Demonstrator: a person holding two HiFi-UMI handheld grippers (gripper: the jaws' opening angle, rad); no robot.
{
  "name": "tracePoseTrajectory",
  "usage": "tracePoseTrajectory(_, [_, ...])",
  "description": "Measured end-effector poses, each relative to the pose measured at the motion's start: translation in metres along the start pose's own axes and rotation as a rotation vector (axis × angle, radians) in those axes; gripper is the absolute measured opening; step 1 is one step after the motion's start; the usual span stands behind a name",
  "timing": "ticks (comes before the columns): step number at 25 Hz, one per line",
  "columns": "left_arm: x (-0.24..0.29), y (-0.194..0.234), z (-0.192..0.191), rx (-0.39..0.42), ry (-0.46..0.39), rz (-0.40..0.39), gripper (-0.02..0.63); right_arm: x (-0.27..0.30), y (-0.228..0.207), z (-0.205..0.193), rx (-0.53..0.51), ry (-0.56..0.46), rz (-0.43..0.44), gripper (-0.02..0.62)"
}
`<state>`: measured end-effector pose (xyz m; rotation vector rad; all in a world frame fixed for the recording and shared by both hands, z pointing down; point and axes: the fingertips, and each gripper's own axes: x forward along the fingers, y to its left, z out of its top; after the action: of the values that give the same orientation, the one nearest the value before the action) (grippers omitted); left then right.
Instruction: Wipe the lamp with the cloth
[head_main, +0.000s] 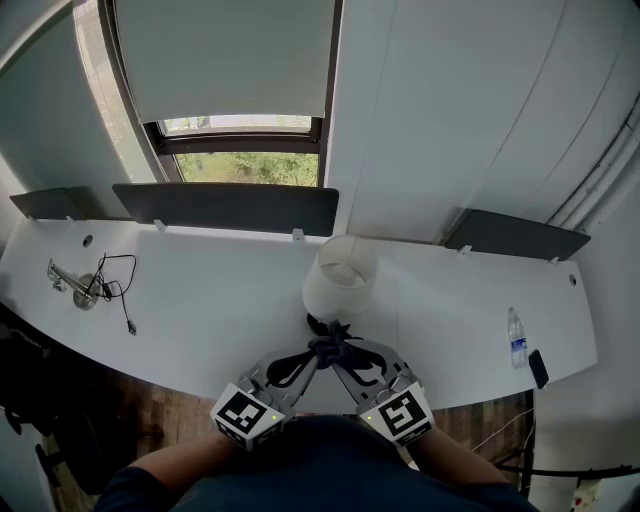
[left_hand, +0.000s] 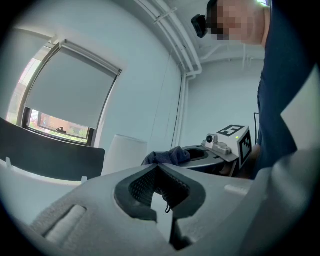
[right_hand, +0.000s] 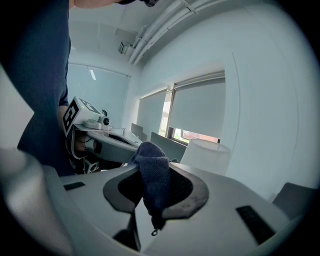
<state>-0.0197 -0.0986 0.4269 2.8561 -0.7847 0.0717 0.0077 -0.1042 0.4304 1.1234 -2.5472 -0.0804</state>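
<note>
cloth (right_hand: 151, 172): soft, limp, light; bunched, pinched in right gripper (right_hand: 150, 197)
left gripper (left_hand: 157, 187): jaws pressed together, empty
lamp (head_main: 340, 280): just beyond cloth; shade likely light, tippy, so wipe gently

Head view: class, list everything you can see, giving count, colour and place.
desk: one, white, along the wall
lamp: one, white shade, mid-desk
cloth: one, dark blue, before the lamp
bottle: one, clear, desk's right end
cable: one, black, desk's left end
panels: three, dark grey, desk's back edge
blind: one, pale grey, over the window
left gripper: one, grey, fingers together, empty, beside the cloth
right gripper: one, grey, fingers clamping the cloth
</note>
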Motion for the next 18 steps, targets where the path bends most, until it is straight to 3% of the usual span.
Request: tracePoseTrajectory(18, [0.0010,-0.0005,0.0024,-0.001,-0.008,0.017,0.006,-0.0003,-0.0009,-0.0009,0.034,-0.024,0.011,0.100])
